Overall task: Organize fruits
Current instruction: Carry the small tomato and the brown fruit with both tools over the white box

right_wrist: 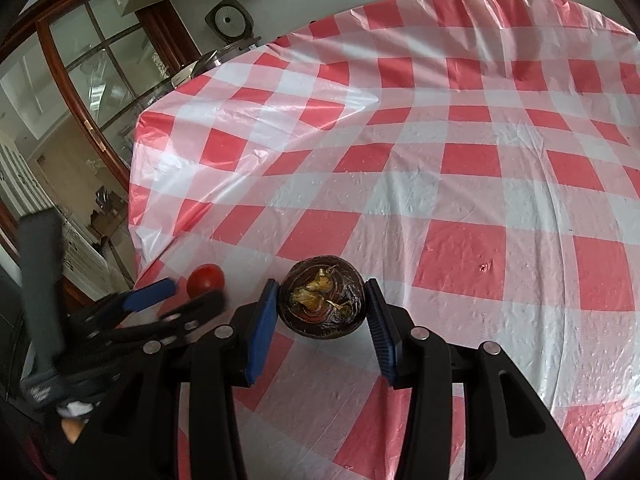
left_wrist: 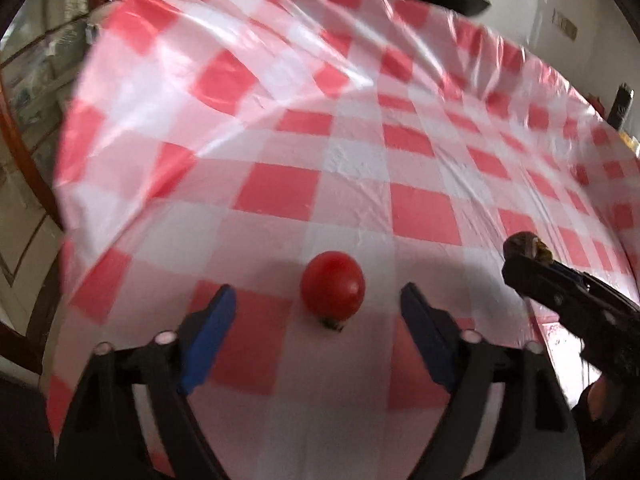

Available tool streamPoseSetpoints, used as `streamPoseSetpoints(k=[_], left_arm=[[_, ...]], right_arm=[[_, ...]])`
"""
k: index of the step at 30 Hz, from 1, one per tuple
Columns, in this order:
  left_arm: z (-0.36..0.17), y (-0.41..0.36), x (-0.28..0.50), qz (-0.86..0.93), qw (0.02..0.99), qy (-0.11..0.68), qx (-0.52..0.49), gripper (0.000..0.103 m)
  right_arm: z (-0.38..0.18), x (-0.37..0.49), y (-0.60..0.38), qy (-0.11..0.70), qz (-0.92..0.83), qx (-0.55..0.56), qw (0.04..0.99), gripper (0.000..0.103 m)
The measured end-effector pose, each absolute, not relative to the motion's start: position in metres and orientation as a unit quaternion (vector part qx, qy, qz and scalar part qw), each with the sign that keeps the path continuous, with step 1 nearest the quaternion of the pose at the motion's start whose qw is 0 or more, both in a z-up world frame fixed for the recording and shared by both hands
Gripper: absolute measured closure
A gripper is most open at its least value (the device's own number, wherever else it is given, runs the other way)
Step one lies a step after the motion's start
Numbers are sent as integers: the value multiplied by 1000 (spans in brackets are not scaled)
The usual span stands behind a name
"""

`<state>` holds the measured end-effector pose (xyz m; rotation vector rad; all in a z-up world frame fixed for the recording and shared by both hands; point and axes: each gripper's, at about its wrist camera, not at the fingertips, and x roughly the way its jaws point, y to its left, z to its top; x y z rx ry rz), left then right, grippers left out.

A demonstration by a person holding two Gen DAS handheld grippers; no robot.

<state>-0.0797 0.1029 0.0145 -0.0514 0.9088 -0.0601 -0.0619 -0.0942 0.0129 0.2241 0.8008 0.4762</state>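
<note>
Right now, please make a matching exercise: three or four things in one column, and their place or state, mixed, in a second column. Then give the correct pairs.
Column 1
1. tomato
2. dark brown round fruit
3. left tongs
4. tablecloth

Column 2
A. checked red and white, covering the table
B. held between two blue pads
C. open, pads clear of the fruit between them
D. red, lying loose on the cloth

Pairs: 1-D, 2-B, 3-C, 4-A. The right tongs grip the brown fruit.

Both wrist cameras look steeply down, close, sharing the tomato [left_wrist: 333,289]
</note>
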Motion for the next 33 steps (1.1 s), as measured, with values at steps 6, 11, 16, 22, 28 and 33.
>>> streamPoseSetpoints(k=[6,11,16,22,28,33], left_arm=[[19,91,-91,-40,906,422,1,72],[31,106,-131,-21,925,378,-30,72],[41,135,-170,4,935,349,-62,72],[39,177,-224,49,940,325,-95,72],[30,212,-278,97,937,315,-114,71],[16,236,-315,131,929,319,-137,71]], right_arm=[[13,-62,-95,386,230,107,887,59],[15,-68,-86,385,224,81,892,59],[18,-87,-57,379,243,30,892,59],[23,-122,-6,361,289,-52,885,59],[31,-158,37,348,330,-107,871,59],[35,-185,66,338,362,-142,857,59]])
